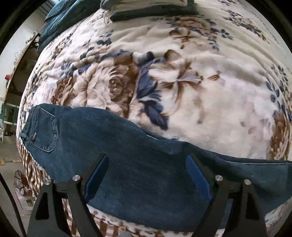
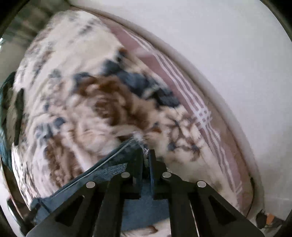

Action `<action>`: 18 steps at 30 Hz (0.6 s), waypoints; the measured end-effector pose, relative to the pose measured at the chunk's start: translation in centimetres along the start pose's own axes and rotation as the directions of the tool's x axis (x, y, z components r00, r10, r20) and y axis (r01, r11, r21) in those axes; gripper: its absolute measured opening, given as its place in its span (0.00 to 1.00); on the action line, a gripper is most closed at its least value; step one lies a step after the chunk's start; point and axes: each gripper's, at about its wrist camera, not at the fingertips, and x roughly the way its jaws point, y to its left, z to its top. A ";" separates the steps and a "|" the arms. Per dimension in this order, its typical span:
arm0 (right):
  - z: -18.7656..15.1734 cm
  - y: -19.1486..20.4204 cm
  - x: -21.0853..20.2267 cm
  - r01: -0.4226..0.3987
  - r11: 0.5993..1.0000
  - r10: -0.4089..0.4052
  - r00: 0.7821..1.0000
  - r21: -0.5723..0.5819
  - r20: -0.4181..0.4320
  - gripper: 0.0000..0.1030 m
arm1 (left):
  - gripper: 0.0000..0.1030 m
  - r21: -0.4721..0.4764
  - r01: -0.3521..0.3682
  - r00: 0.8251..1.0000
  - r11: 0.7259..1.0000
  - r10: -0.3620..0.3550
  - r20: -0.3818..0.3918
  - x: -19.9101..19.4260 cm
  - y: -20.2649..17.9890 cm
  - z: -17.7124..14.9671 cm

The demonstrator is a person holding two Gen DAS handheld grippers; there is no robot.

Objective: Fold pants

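The pants (image 1: 127,155) lie across the blanket (image 1: 200,109) along the lower frame, waist at lower left. Folded bedding (image 1: 153,11) sits at the top edge

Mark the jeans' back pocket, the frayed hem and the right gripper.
back pocket (image 1: 42,130): left wrist view, pocket's middle.
frayed hem (image 2: 144,148): right wrist view, loose threads.
right gripper (image 2: 146,155): right wrist view, between fingertips.

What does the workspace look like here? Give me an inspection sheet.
Surface: floral blanket over a bed.
Job's things: blue jeans lying along the near edge, back pocket up.
Clutter: dark folded fabric at the far edge.
Grippers: left hand-held gripper open above the jeans; right hand-held gripper shut on the jeans' frayed hem.
Cables: nothing seen.
Surroundings: white wall, striped sheet beside it.
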 end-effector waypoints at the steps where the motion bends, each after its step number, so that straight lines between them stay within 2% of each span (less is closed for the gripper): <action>1: -0.3 0.6 -1.1 -0.019 1.000 0.020 0.999 -0.020 0.029 0.06 | 0.84 0.004 -0.006 1.000 1.000 0.006 0.008 -0.3 -0.1 -0.1; 5: -1.3 3.1 -5.2 -0.055 0.984 0.083 0.983 -0.170 0.162 0.03 | 0.84 0.010 -0.023 1.000 1.000 0.023 0.016 -0.5 -0.3 -0.3; 6: -1.6 3.8 -5.5 -0.036 0.981 0.072 0.981 -0.192 0.180 0.03 | 0.84 0.007 -0.024 1.000 1.000 0.024 0.012 -0.4 -0.3 -0.3; 7: -1.6 3.8 -5.5 0.027 0.976 0.016 0.980 -0.215 0.199 0.03 | 0.84 0.000 -0.021 1.000 1.000 0.021 0.001 -0.2 -0.3 -0.4; 8: -1.2 3.8 -4.7 0.071 0.975 -0.033 0.984 -0.212 0.177 0.04 | 0.84 -0.006 -0.019 1.000 1.000 0.018 -0.007 -0.1 -0.3 -0.4; 9: -0.2 2.5 -2.8 0.067 0.986 -0.057 0.996 -0.155 0.066 0.04 | 0.84 -0.010 -0.016 1.000 1.000 0.016 -0.012 0.1 -0.3 -0.4; 10: 0.4 1.1 -1.6 0.025 0.996 -0.026 1.000 -0.081 -0.012 0.04 | 0.84 -0.013 -0.013 1.000 1.000 0.013 -0.015 0.1 -0.4 -0.5; 11: 0.9 -0.4 -0.5 -0.042 0.999 0.043 0.997 0.006 -0.067 0.04 | 0.84 -0.016 -0.008 1.000 1.000 0.008 -0.017 0.1 -0.4 -0.5; 12: 1.0 -1.6 -0.3 -0.073 0.996 0.077 0.994 0.054 -0.081 0.05 | 0.84 -0.017 -0.003 1.000 1.000 0.003 -0.018 0.1 -0.5 -0.6; 13: 1.2 -2.0 0.1 -0.080 0.994 0.086 0.993 0.071 -0.087 0.11 | 0.84 -0.017 -0.001 1.000 1.000 0.001 -0.017 0.1 -0.6 -0.7; 14: 1.5 -2.1 0.7 -0.066 0.996 0.072 0.991 0.056 -0.111 0.17 | 0.84 -0.016 0.000 1.000 1.000 -0.001 -0.016 0.1 -0.7 -0.8; 15: 1.4 -2.0 1.1 -0.042 0.998 0.047 0.991 0.044 -0.127 0.32 | 0.84 -0.014 0.003 1.000 1.000 -0.003 -0.016 0.1 -0.9 -0.8; 16: 1.1 -1.9 1.3 -0.035 0.999 0.039 0.990 0.037 -0.135 0.37 | 0.84 -0.010 0.003 1.000 1.000 -0.003 -0.017 0.2 -1.1 -0.9; 18: 0.6 -1.1 2.3 -0.034 0.999 0.034 0.986 -0.001 -0.165 0.37 | 0.84 -0.006 0.010 1.000 1.000 -0.010 -0.023 0.3 -1.4 -1.1</action>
